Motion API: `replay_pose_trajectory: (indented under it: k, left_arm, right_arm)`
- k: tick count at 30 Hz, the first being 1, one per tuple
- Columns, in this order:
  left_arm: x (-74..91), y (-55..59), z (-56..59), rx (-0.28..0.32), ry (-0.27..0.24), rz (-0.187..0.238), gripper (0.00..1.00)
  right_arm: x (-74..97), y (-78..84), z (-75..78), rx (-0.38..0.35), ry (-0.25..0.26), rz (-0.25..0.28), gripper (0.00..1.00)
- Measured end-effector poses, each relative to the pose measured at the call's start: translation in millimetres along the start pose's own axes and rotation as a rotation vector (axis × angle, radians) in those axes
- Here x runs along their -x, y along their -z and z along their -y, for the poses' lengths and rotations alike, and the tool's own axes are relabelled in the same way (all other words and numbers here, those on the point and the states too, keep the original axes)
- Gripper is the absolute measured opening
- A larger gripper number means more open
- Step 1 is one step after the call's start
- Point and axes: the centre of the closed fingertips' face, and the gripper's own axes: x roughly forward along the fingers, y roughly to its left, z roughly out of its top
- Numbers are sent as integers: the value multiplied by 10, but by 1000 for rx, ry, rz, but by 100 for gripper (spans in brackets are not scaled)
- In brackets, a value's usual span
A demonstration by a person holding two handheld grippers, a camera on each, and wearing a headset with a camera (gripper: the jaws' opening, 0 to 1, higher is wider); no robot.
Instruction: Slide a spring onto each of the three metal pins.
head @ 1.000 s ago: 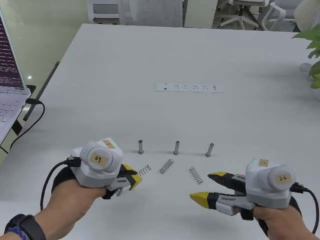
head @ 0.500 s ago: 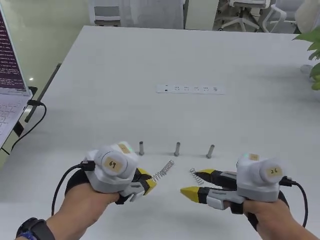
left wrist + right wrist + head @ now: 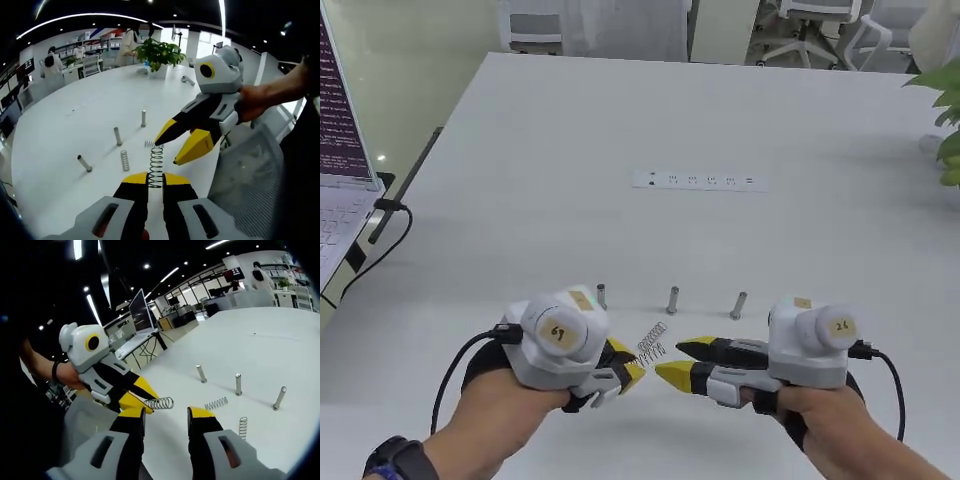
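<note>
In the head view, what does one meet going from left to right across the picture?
Open grey laptop → left gripper → thin metal coil spring held in it → right gripper → green leafy plant.

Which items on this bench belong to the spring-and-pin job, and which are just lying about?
Job: left pin, middle pin, right pin; spring pinched in the claw of the left gripper; loose spring; other loose spring; right gripper, claw open.
Lying about: power strip, laptop, potted plant.
</note>
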Motion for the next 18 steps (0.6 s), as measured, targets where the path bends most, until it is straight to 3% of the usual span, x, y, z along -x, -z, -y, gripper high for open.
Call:
replay_pose_trajectory:
  k: [5, 12, 18]
  left_arm:
    - [-6, -32, 39, -14, 8, 7, 2]
    - [0, -47, 52, -22, 11, 12, 2]
    - [3, -57, 50, -25, 11, 14, 2]
  right_arm:
    - [-52, -9, -18, -22, -18, 0, 31]
    - [-63, -33, -48, -120, -65, 23, 25]
    - [-65, -36, -75, -119, -70, 21, 18]
